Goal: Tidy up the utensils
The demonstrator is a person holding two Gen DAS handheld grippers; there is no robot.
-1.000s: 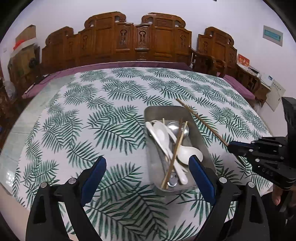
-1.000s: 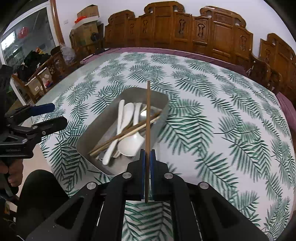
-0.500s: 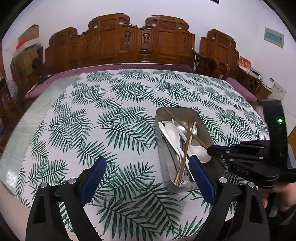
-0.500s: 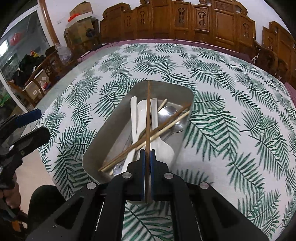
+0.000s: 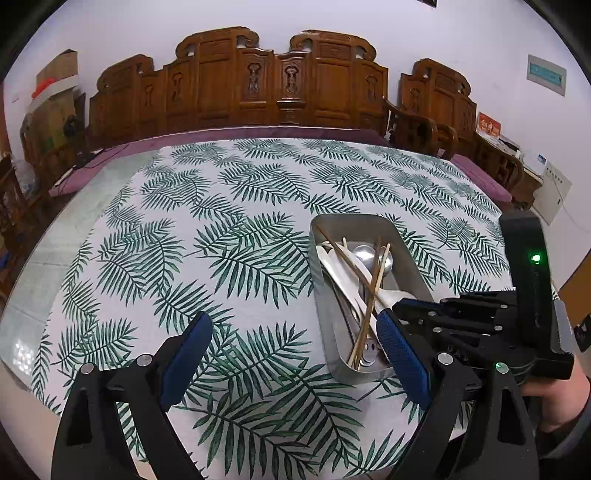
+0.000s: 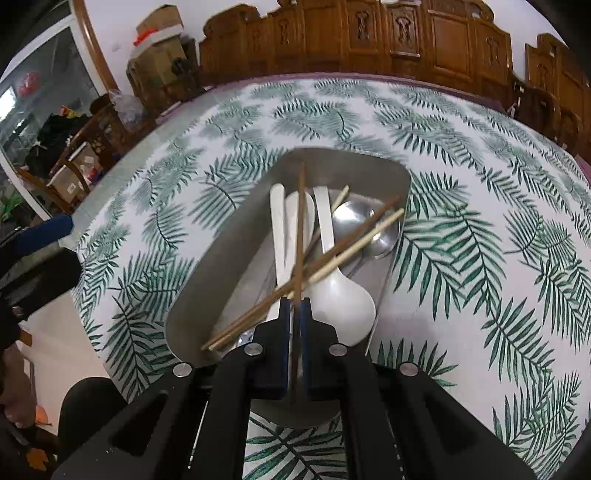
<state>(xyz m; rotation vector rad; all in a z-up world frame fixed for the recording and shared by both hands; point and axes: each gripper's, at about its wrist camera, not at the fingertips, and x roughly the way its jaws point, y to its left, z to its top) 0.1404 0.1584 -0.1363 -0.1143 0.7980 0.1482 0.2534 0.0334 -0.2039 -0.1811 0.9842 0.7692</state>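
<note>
Both black claws [image 5: 291, 343] [image 6: 294, 306] carry blue pads [image 5: 402, 354], silver screws and green lights.

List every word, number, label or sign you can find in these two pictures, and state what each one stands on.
No text can be read in either view.
Blue-green wall plaque: lettering too small to read.
Red sign by the wooden chairs: characters blurred.
White panel at the far right: small marks, illegible.
Cardboard boxes by the wall: no readable print.
Metal tray, the chopstick held in the right tongs, and the left tongs: no markings seen.
</note>
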